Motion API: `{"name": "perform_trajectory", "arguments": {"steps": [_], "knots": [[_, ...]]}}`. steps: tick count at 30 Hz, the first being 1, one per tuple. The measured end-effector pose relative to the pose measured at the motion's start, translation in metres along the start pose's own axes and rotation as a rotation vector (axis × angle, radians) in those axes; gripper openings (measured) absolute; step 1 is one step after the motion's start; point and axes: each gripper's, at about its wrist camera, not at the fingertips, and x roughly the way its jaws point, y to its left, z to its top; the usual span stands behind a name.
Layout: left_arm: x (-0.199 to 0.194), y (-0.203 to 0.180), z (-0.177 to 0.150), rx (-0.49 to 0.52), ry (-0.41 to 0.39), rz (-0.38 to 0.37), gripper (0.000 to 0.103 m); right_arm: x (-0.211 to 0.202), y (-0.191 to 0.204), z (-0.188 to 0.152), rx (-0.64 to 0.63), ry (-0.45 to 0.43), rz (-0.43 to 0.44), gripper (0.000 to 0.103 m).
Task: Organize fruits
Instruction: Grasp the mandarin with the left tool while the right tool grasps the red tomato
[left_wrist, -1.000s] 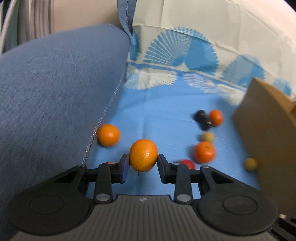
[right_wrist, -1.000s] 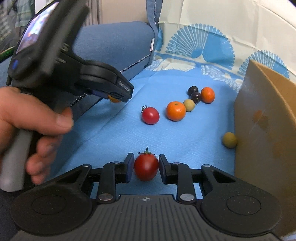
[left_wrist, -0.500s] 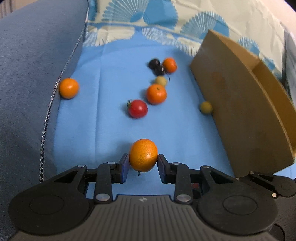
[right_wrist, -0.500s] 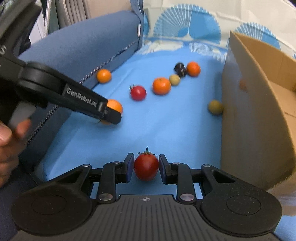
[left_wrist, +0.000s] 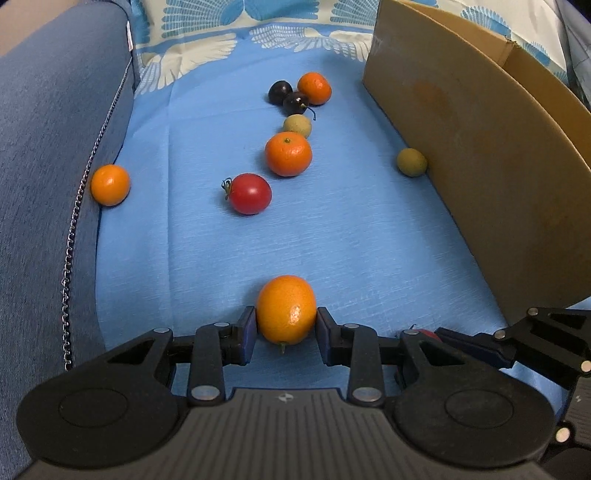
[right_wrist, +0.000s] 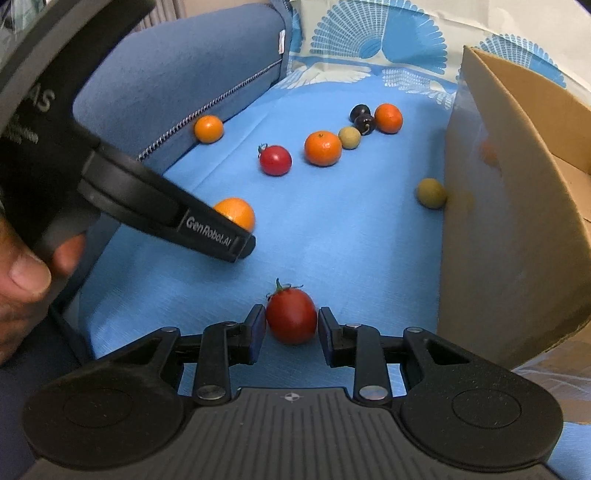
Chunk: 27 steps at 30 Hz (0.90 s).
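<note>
My left gripper (left_wrist: 286, 325) is shut on an orange (left_wrist: 286, 309) and holds it above the blue cloth (left_wrist: 351, 236); the orange also shows in the right wrist view (right_wrist: 236, 212). My right gripper (right_wrist: 291, 326) is shut on a red tomato (right_wrist: 291, 315). On the cloth lie another tomato (left_wrist: 249, 193), a tangerine (left_wrist: 288, 153), an orange by the cushion (left_wrist: 110, 184), a far tangerine (left_wrist: 314, 88), two dark plums (left_wrist: 286, 96) and two greenish fruits (left_wrist: 297, 125) (left_wrist: 411, 161). A cardboard box (left_wrist: 480, 147) stands at the right.
A blue sofa cushion (left_wrist: 48, 166) with a zipper runs along the left. A patterned white and blue cloth (left_wrist: 207, 48) rises at the back. The right gripper's fingers (left_wrist: 517, 343) show at the lower right of the left wrist view.
My left gripper has swung away from the cushion toward the right and pulled back with the orange, so the box came into view. The right gripper lifted with its tomato.
</note>
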Motion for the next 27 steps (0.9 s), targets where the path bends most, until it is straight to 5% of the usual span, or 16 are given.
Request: {"name": "perform_trajectory", "arguments": {"steps": [19,27], "knots": [[-0.009,0.002,0.0,-0.035,-0.046,-0.027,0.036,-0.005,0.002,0.0,-0.042,-0.038,-0.023,0.031],[-0.043,0.007,-0.009,-0.115,-0.216,-0.009,0.037,-0.033,-0.001,0.009,-0.053,-0.128,-0.017,0.031]]}}
